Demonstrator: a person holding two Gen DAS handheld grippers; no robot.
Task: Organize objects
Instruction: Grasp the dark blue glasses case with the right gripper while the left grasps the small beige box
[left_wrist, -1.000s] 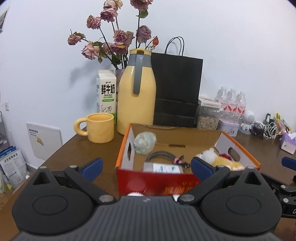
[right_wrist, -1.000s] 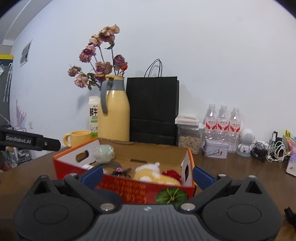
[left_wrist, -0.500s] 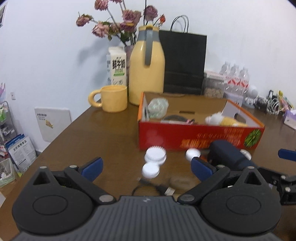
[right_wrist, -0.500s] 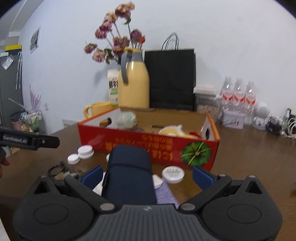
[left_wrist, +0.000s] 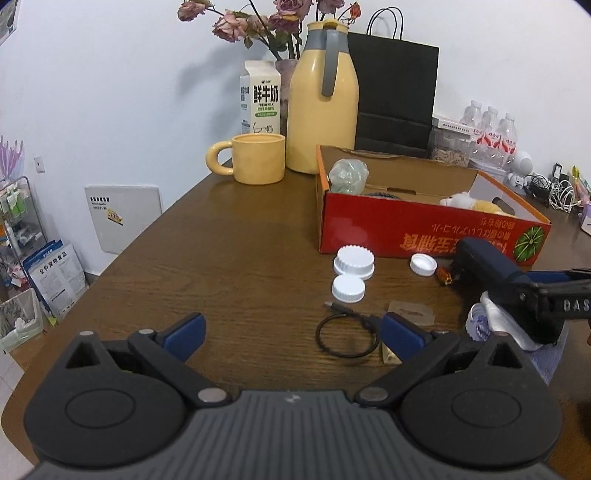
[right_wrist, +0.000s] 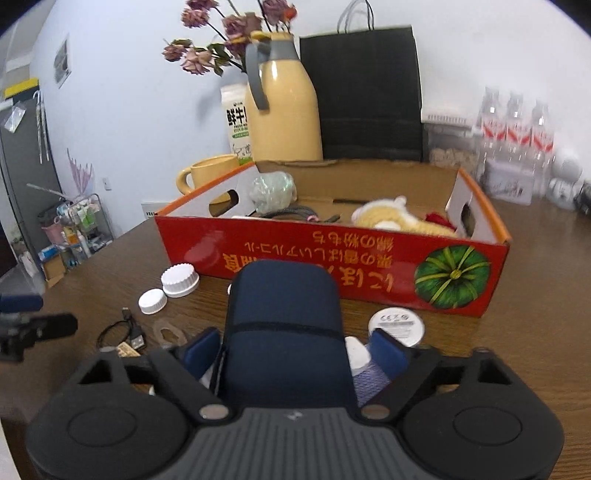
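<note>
A red cardboard box (right_wrist: 332, 254) holds a plush toy (right_wrist: 391, 219), a green wrapped ball (right_wrist: 271, 188) and a cable. My right gripper (right_wrist: 291, 349) is shut on a dark blue case (right_wrist: 286, 317) just in front of the box; the case also shows in the left wrist view (left_wrist: 502, 280). My left gripper (left_wrist: 291, 332) is open and empty above the table, left of the case. White caps (left_wrist: 352, 262) and a black looped cable (left_wrist: 347, 332) lie in front of the box.
A yellow mug (left_wrist: 255, 158), yellow jug (left_wrist: 321, 99), milk carton (left_wrist: 260, 98), black paper bag (left_wrist: 395, 88) and water bottles (left_wrist: 491, 131) stand behind the box. A white round disc (right_wrist: 395, 325) and tissue lie by the case. The table's left edge is near.
Both grippers have pulled back from the box and tilted down. The right gripper has closed on the dark blue case.
</note>
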